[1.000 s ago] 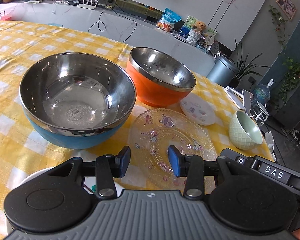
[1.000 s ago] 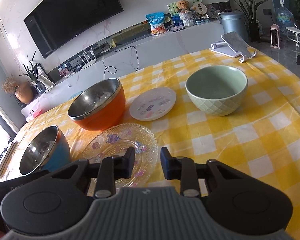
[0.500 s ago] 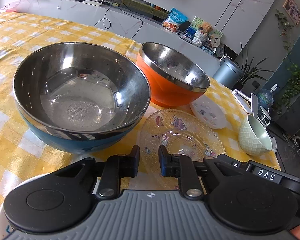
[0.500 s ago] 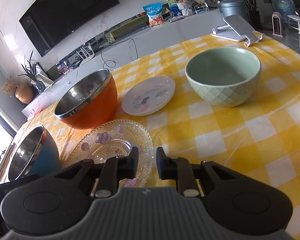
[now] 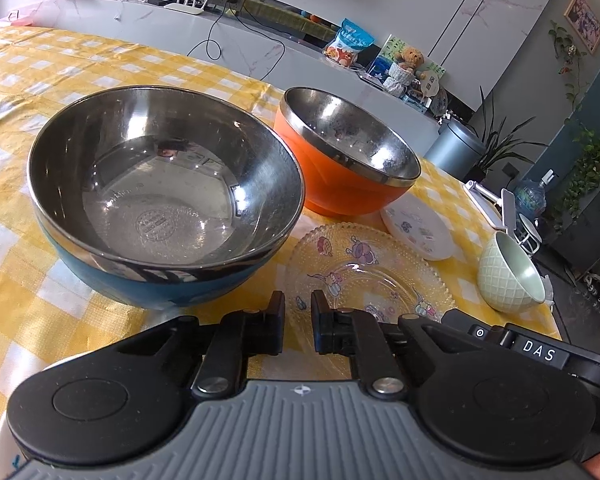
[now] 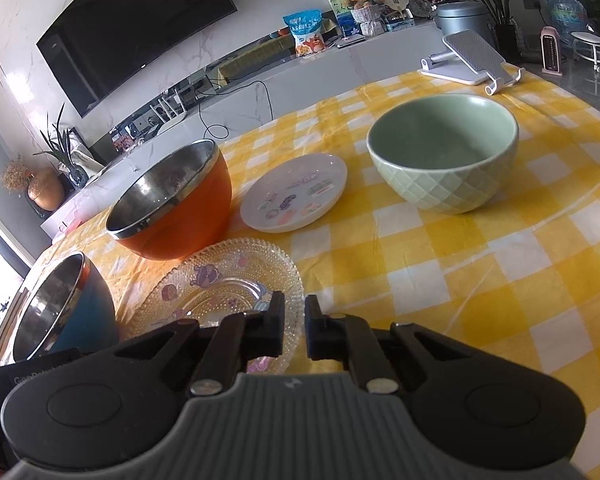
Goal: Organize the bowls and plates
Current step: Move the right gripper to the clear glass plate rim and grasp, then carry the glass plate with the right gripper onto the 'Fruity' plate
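On the yellow checked tablecloth (image 6: 480, 264) stand a blue steel bowl (image 5: 160, 204), an orange steel bowl (image 5: 348, 156), a clear glass plate with cartoon prints (image 5: 368, 272), a small white plate (image 5: 418, 226) and a green ceramic bowl (image 5: 512, 272). My left gripper (image 5: 298, 304) is shut and empty, just in front of the blue bowl and glass plate. My right gripper (image 6: 294, 306) is shut and empty over the near edge of the glass plate (image 6: 224, 284). The right wrist view also shows the orange bowl (image 6: 176, 208), the white plate (image 6: 296, 192), the green bowl (image 6: 444, 152) and the blue bowl (image 6: 64, 308).
A white plate rim (image 5: 24, 384) shows under my left gripper at the lower left. A phone stand (image 6: 472, 60) sits at the table's far right corner. A grey counter with clutter (image 5: 260, 40) runs behind the table. The table edge drops off right of the green bowl.
Both grippers have closed from partly open to nearly shut. The left one moved forward toward the bowls; the right one moved forward over the glass plate's edge.
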`<act>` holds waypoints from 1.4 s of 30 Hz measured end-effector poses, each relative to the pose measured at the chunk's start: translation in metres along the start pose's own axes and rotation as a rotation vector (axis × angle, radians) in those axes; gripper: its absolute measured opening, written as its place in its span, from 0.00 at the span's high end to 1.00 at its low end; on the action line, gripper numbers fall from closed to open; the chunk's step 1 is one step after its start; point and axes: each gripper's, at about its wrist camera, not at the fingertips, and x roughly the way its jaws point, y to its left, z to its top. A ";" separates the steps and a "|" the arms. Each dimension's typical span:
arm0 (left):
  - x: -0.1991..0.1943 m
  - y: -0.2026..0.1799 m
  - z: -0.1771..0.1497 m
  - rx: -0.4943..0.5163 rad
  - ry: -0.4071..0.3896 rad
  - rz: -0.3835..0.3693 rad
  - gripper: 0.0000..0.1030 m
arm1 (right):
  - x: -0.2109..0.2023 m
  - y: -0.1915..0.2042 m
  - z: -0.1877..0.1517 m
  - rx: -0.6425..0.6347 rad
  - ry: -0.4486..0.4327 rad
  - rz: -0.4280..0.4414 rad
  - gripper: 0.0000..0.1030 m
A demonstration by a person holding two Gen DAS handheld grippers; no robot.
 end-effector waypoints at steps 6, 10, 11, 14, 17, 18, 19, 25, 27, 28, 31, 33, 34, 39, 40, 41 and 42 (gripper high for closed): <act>-0.012 -0.008 -0.001 0.018 -0.008 -0.014 0.86 | -0.014 -0.002 0.001 0.012 -0.002 0.006 0.93; -0.024 -0.014 -0.004 0.040 -0.012 -0.024 0.86 | -0.030 -0.003 -0.001 0.012 -0.013 0.008 0.94; -0.029 -0.016 -0.006 0.043 -0.012 -0.027 0.86 | -0.034 -0.003 -0.003 0.014 -0.015 0.007 0.94; -0.043 -0.018 -0.011 0.055 -0.014 -0.032 0.86 | -0.048 0.000 -0.007 0.020 -0.020 0.000 0.94; -0.060 -0.017 -0.017 0.056 -0.012 -0.037 0.86 | -0.062 0.004 -0.015 0.019 -0.022 -0.002 0.93; -0.066 -0.015 -0.019 0.054 -0.011 -0.038 0.86 | -0.067 0.006 -0.020 0.020 -0.022 0.001 0.93; -0.070 -0.013 -0.021 0.051 -0.010 -0.039 0.86 | -0.072 0.008 -0.024 0.020 -0.021 0.004 0.93; -0.103 0.009 -0.031 0.039 0.002 -0.016 0.86 | -0.092 0.032 -0.051 0.010 0.003 0.024 0.93; -0.114 0.017 -0.034 0.040 -0.007 -0.005 0.86 | -0.095 0.040 -0.060 0.002 0.015 0.034 0.93; -0.118 0.021 -0.035 0.035 -0.010 -0.002 0.86 | -0.097 0.046 -0.064 -0.004 0.023 0.039 0.93; -0.132 0.034 -0.037 0.029 -0.019 0.005 0.86 | -0.099 0.059 -0.075 -0.021 0.041 0.049 0.93; -0.137 0.041 -0.038 0.031 -0.024 0.016 0.86 | -0.099 0.068 -0.080 -0.032 0.052 0.052 0.93; -0.140 0.045 -0.039 0.028 -0.026 0.021 0.86 | -0.099 0.073 -0.082 -0.042 0.059 0.055 0.93; -0.143 0.066 -0.039 0.000 -0.028 0.040 0.86 | -0.092 0.092 -0.090 -0.081 0.082 0.056 0.93; -0.143 0.069 -0.039 -0.002 -0.028 0.043 0.86 | -0.090 0.096 -0.092 -0.088 0.086 0.054 0.93; -0.142 0.071 -0.039 -0.003 -0.027 0.045 0.86 | -0.089 0.098 -0.092 -0.095 0.088 0.052 0.93; -0.141 0.073 -0.039 -0.004 -0.026 0.047 0.86 | -0.086 0.101 -0.094 -0.103 0.090 0.048 0.93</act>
